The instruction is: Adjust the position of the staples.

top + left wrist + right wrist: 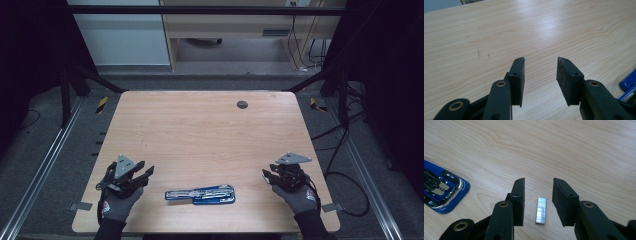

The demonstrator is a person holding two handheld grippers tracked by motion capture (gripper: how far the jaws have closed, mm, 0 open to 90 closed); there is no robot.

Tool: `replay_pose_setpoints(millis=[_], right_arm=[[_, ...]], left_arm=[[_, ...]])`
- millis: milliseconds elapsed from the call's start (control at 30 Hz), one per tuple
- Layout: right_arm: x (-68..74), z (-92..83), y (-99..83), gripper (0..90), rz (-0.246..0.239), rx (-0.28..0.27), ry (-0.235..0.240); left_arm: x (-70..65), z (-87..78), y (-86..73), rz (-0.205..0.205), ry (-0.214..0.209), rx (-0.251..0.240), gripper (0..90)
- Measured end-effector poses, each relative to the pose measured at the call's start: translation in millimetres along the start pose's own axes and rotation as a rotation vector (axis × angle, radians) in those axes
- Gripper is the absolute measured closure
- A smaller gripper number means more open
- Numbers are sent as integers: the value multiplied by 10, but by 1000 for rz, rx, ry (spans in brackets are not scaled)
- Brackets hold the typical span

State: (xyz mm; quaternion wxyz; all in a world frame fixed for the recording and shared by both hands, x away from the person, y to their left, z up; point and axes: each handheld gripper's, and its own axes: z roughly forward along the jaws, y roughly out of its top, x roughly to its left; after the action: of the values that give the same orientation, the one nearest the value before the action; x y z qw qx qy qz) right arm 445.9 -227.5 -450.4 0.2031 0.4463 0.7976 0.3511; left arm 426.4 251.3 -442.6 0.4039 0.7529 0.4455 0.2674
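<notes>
A blue and chrome stapler [200,194] lies flat near the table's front edge, between the two hands. My left gripper [146,173] hovers to its left, open, with bare wood between its jaws [541,60]; a blue corner of the stapler [629,82] shows at the right edge of the left gripper view. My right gripper [267,175] sits to the stapler's right, open [539,180]. A short silver strip of staples [541,210] lies on the wood between its jaws, touching neither pad. The stapler's end [441,192] lies off to the left in the right gripper view.
The wooden table [200,125] has a dark round grommet [242,104] near its far edge. Metal frame rails [45,160] run along both sides. Cables [345,180] lie on the floor at the right.
</notes>
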Motion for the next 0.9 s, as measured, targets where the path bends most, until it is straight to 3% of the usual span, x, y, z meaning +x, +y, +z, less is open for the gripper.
replay_pose_setpoints(millis=[233,333,533,900], right_arm=[[12,91,-10,651,-2,47,-21],[11,143,-18,669,-13,74,-30],[25,210,-13,692,4,112,-29],[-15,202,19,711,45,168,-34]], left_arm=[[108,-23,-130,-6,17,21,580],[166,-40,-204,-31,25,20,579],[213,-84,-234,-26,51,13,577],[226,-48,-260,-16,56,35,571]])
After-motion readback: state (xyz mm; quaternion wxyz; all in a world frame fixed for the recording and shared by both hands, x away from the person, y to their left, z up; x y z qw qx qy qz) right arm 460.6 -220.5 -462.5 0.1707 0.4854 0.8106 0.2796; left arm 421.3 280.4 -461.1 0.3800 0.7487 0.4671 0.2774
